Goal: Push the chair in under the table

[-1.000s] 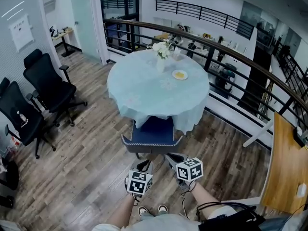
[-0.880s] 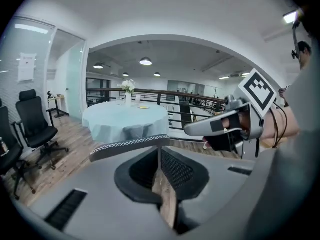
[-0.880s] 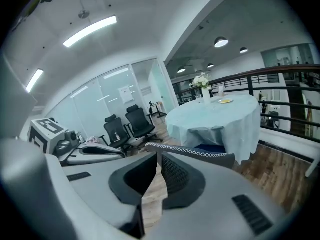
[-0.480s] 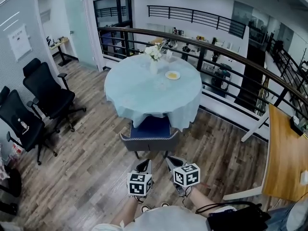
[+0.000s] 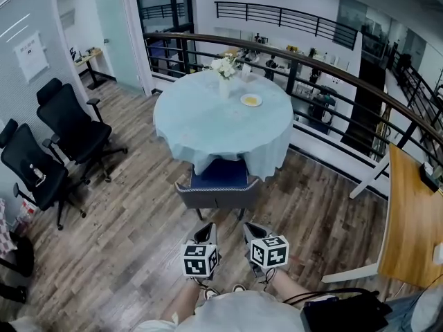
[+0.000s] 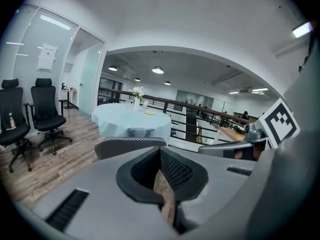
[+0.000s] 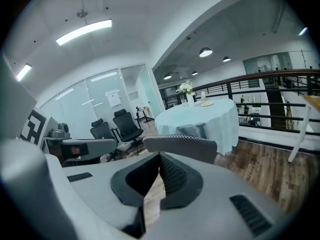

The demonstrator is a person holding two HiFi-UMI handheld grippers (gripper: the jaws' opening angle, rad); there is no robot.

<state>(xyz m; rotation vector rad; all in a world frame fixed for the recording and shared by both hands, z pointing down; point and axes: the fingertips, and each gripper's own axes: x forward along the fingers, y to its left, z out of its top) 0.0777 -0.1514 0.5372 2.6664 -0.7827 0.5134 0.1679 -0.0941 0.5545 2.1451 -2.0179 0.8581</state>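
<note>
Left gripper (image 6: 160,150): jaws together, tips meeting, nothing btwn them. Just beyond the tips, grey padded chair back w/ white stitched top edge (image 6: 130,145), upright. Behind it, round table under light-blue cloth (image 6: 116,123), w/ white flowers in a vase (image 6: 137,93) & a small plate (image 6: 150,113) on top. Two black office chairs (image 6: 45,115) far L on wood-plank floor (image 6: 50,159). Right gripper (image 6: 205,148) alongside at R, its black-and-white marker cube (image 6: 278,123) showing.

chair (image 5: 218,189) partly under table (image 5: 208,126), office chairs (image 5: 73,126) left
</note>
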